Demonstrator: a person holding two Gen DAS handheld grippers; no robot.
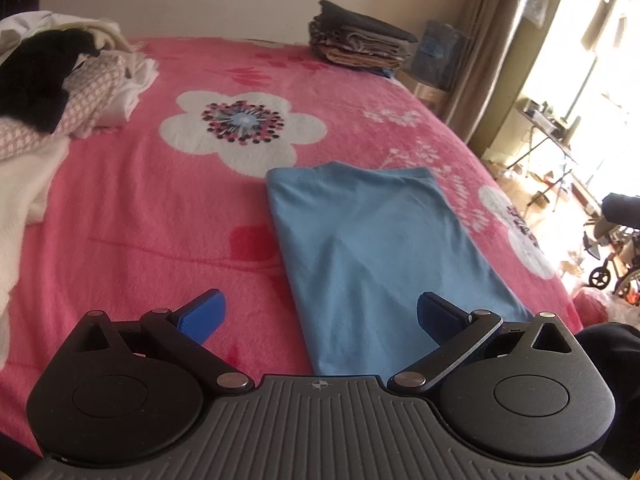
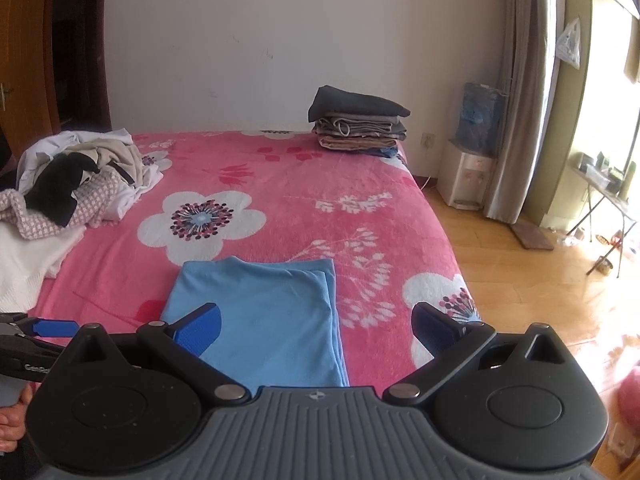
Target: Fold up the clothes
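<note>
A light blue garment (image 1: 380,256) lies folded into a long flat rectangle on the pink floral bedspread (image 1: 160,208), near the bed's front edge. My left gripper (image 1: 320,316) hovers open over its near end, with its blue pads (image 1: 202,314) spread wide and nothing between them. In the right wrist view the same blue garment (image 2: 272,316) lies just ahead of my right gripper (image 2: 316,330), which is also open and holds nothing. Part of the left gripper (image 2: 44,330) shows at the lower left of that view, with a hand (image 2: 12,420) below it.
A heap of unfolded clothes (image 2: 76,184), white, black and checked, sits at the bed's left. A stack of folded dark and brown clothes (image 2: 358,122) stands at the far right corner. Beyond the bed's right edge are wooden floor (image 2: 520,280), a water dispenser (image 2: 466,172) and a curtain (image 2: 524,92).
</note>
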